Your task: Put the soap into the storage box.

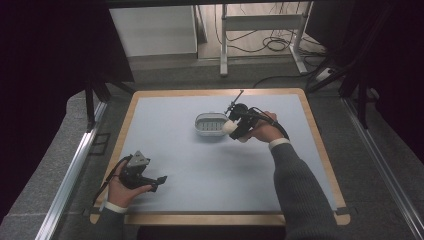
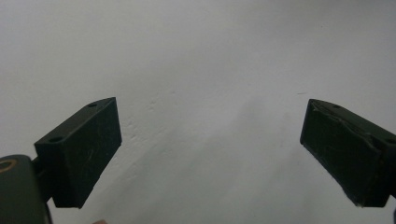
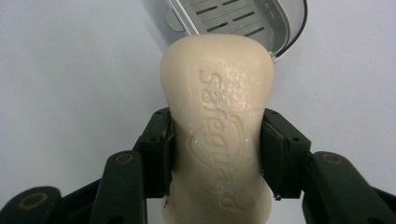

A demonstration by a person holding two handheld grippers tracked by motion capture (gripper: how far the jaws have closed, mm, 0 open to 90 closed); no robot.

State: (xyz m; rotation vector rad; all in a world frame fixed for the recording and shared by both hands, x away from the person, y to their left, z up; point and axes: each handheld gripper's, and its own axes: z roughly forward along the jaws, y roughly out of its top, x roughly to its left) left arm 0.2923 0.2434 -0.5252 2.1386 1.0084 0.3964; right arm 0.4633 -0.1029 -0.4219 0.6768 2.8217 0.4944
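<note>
- The soap dish [image 1: 211, 125] — a grey oval tray with a slotted floor — sits on the pale blue table mat [image 1: 200, 165], a little beyond its middle.
- The right gripper [image 1: 234, 127] is just beside the dish's right end; its jaws are clamped on a cream soap bar [image 3: 217, 135] stamped "Safeguard", whose far end overlaps the dish's rim in the right gripper view.
- The left gripper [image 1: 156, 182] is well apart from the dish, nearer the person and to the left — jaws spread wide, nothing between them, above bare mat.
</note>
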